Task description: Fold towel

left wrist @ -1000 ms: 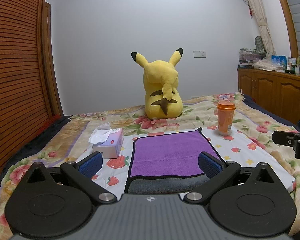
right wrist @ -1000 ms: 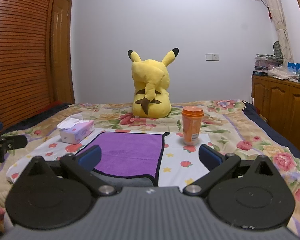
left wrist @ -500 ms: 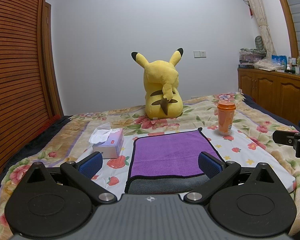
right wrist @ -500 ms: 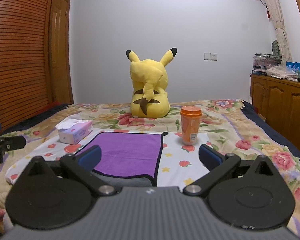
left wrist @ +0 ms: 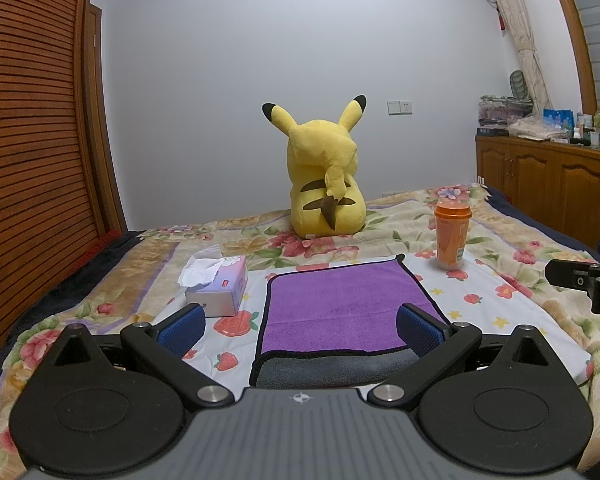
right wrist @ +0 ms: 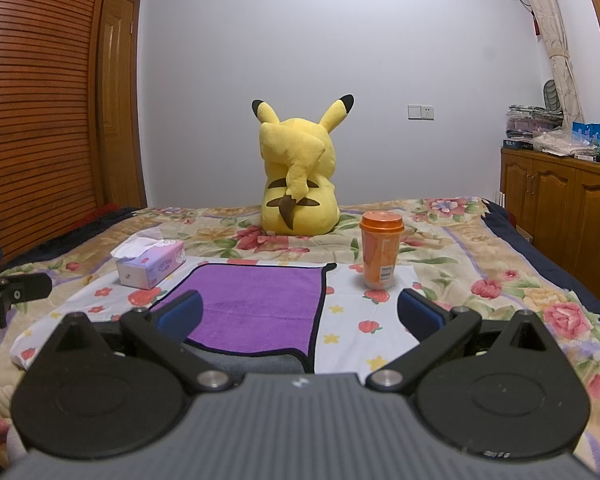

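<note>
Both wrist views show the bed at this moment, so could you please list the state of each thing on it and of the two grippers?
purple towel: flat, near edge turned over, grey side up
tissue box: open, tissue sticking out
orange cup: upright, lid on
yellow plush: sitting upright, back to cameras
left gripper: open, holding nothing
right gripper: open, holding nothing

Floral-quilted bed (left wrist: pixel 500 216), strawberry sheet (left wrist: pixel 480 308), purple towel (left wrist: pixel 340 308), tissue box (left wrist: pixel 220 288), orange cup (left wrist: pixel 452 236), yellow plush (left wrist: pixel 324 184)

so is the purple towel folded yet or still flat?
Already folded once: the purple towel shows its grey underside as a second layer along the near edge.
</note>
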The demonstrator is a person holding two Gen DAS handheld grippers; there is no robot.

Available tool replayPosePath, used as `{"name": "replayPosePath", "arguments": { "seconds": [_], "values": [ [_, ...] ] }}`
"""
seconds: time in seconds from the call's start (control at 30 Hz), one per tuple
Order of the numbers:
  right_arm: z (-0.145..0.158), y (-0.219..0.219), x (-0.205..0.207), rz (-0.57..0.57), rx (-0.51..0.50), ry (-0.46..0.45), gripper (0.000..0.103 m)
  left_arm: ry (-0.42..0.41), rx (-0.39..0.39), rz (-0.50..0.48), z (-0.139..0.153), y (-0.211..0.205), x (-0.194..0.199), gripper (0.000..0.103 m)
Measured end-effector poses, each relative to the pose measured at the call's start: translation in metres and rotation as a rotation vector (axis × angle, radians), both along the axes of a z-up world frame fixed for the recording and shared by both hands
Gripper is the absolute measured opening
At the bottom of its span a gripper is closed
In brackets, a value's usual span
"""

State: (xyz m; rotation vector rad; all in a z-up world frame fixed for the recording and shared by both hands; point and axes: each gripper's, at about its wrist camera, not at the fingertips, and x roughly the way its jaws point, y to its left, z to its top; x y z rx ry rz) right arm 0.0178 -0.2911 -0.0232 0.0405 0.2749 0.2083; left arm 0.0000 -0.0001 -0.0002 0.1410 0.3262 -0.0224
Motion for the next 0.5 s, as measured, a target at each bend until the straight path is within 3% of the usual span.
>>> {"name": "replayPosePath", "arguments": {
  "seconds": [0.5],
  "values": [
    [-0.0006,-0.0017,0.0003,-0.001,0.003,0.0,0.103,0.0,0.0,0.0,0.0,0.0,0.0,0.103]
  ]
}}
